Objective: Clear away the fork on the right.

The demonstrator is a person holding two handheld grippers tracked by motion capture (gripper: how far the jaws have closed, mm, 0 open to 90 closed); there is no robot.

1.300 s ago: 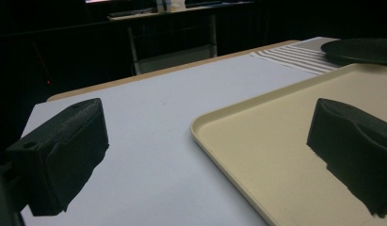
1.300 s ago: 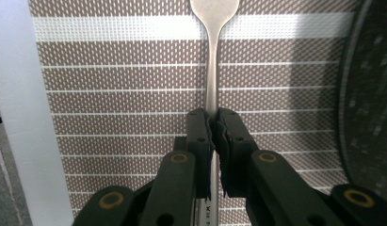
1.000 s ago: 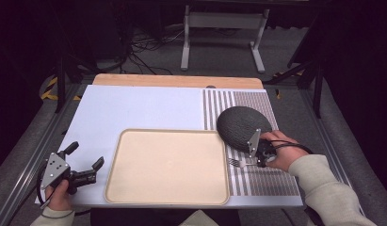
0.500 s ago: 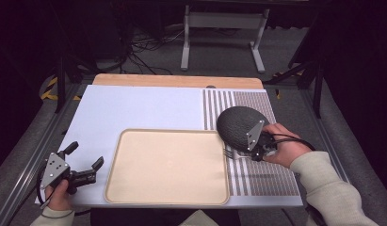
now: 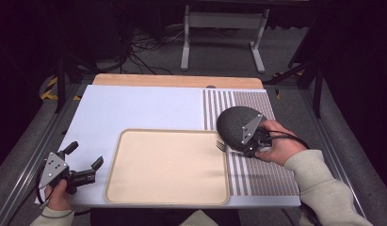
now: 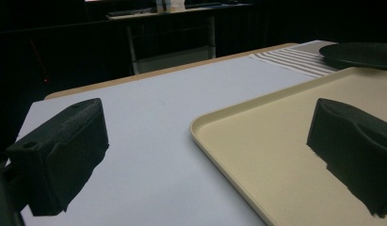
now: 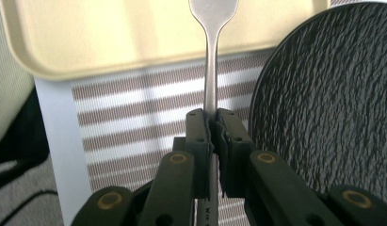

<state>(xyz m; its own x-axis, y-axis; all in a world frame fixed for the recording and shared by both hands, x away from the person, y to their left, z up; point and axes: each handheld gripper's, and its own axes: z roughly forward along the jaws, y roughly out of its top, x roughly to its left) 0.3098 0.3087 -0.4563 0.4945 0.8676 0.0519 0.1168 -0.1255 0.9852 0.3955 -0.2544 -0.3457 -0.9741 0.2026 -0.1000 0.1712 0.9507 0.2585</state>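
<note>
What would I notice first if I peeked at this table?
Probably the silver fork pinched tight in the right gripper, its prongs poking over the right edge of the big cream tray in the middle of the table. Right beside it sits a round black plate on a striped mat. The left gripper waits open at the tray's left.

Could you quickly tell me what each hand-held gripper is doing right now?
Left hand-held gripper: open, holding nothing.
Right hand-held gripper: closed on the fork handle.
</note>
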